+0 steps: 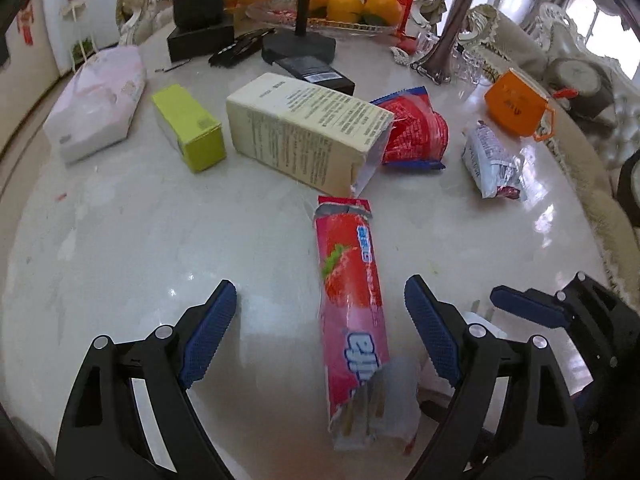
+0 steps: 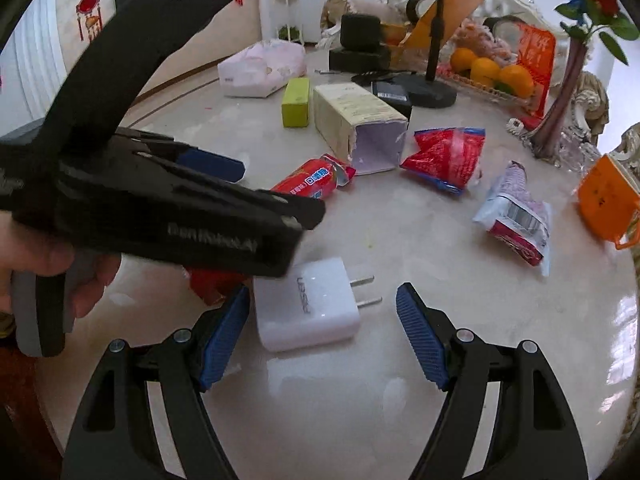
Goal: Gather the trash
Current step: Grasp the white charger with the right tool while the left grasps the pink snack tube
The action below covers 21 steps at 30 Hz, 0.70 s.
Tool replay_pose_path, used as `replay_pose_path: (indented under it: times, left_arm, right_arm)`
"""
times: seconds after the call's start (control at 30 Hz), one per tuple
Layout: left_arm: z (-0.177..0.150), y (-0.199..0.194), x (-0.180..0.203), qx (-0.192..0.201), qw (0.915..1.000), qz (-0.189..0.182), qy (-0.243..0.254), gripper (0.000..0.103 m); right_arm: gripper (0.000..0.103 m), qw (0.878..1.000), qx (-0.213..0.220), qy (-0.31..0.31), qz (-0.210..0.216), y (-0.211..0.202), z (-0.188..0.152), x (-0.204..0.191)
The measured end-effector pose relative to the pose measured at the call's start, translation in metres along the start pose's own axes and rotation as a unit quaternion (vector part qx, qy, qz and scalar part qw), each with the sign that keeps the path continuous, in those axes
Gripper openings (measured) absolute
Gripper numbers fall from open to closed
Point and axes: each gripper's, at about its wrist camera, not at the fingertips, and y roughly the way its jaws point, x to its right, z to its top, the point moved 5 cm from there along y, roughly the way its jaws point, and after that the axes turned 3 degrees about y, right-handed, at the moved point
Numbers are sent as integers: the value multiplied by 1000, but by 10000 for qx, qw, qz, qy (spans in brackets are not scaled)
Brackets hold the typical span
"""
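A long pink strawberry snack wrapper (image 1: 354,308) lies on the marble table between the fingers of my open left gripper (image 1: 320,300); in the right wrist view its red end (image 2: 316,178) shows beyond the left gripper's body. My open right gripper (image 2: 322,308) straddles a white plug charger (image 2: 308,306), not touching it. Other trash lies further back: an opened cream carton (image 1: 308,128) (image 2: 356,128), a crumpled red bag (image 1: 416,130) (image 2: 444,158) and a white-and-red wrapper (image 1: 494,160) (image 2: 516,216).
A yellow-green box (image 1: 188,132), a pink tissue pack (image 1: 96,100), an orange basket (image 1: 516,100), a dark vase (image 1: 452,28), a fruit tray with oranges (image 1: 344,8) and a black stand (image 1: 300,40) crowd the table's back. The table edge curves at right (image 2: 628,320).
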Motion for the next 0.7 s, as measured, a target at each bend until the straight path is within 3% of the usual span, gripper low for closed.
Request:
replay_pose_path:
  times: [0.2, 0.27, 0.3, 0.33, 0.4, 0.43, 0.57, 0.7]
  left_arm:
    - [1, 5, 7, 125, 9987, 341, 359, 83]
    - [1, 5, 9, 204, 9976, 411, 514, 78]
    - [2, 5, 10, 227, 9975, 407, 535, 71]
    - [2, 3, 10, 262, 9972, 399, 567, 56]
    - [3, 0, 7, 318, 9968, 450, 586, 33]
    - [3, 0, 6, 325, 9968, 445, 583, 28]
    - [0, -3, 1, 399, 9974, 366, 469, 27]
    - [-9, -12, -1, 431, 9983, 150, 363, 27]
  right_arm:
    - [72, 9996, -193, -120, 171, 12, 6, 2]
    - [70, 9994, -237, -140, 198, 14, 7, 3]
    - [66, 9994, -270, -102, 185, 14, 8, 4]
    - [57, 9995, -281, -61, 165, 12, 8, 5]
    - [57, 9993, -300, 84, 206, 8, 5, 8]
    - [57, 9993, -300, 119, 179, 6, 3, 8]
    - [57, 9994, -158, 261, -177, -4, -7, 6]
    - [57, 9973, -64, 716, -118, -20, -18, 7]
